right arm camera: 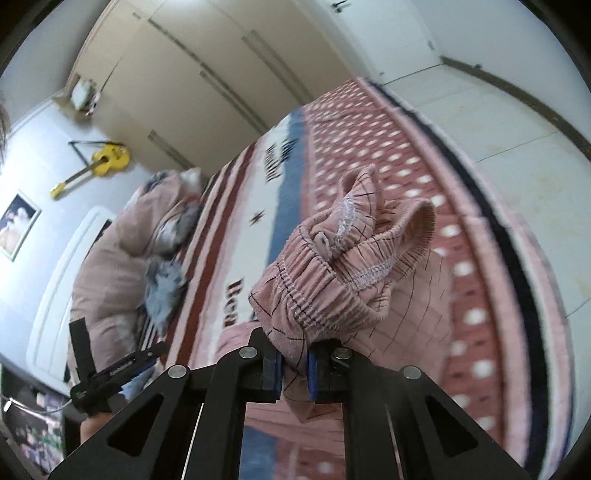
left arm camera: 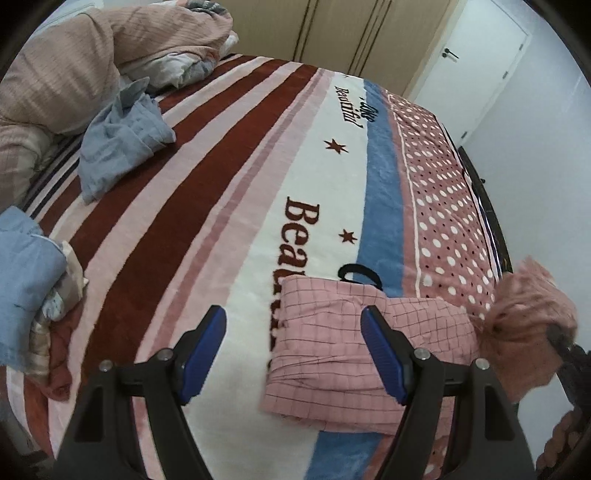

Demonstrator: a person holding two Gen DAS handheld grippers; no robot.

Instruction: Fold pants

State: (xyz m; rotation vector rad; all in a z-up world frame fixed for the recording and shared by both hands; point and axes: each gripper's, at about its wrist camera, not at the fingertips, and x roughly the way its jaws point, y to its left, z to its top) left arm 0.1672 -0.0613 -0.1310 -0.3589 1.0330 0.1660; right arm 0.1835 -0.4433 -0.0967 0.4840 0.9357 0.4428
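Observation:
Pink checked pants [left arm camera: 332,343] lie partly folded on the striped blanket [left arm camera: 229,206]. My left gripper [left arm camera: 293,356] is open and empty, hovering just above the pants' left part. My right gripper [right arm camera: 294,373] is shut on the pants' elastic waistband [right arm camera: 332,273] and holds that bunched end lifted above the bed. In the left wrist view the lifted waistband [left arm camera: 528,306] and the right gripper [left arm camera: 569,365] show blurred at the right edge. The left gripper [right arm camera: 122,369] shows at the lower left of the right wrist view.
A crumpled blue garment [left arm camera: 118,136] and a pile of clothes [left arm camera: 33,280] lie at the left. A pink duvet [left arm camera: 74,66] is heaped at the head end. The bed's right edge [left arm camera: 487,221] drops to the floor [right arm camera: 498,122]. A wardrobe [left arm camera: 362,33] stands behind.

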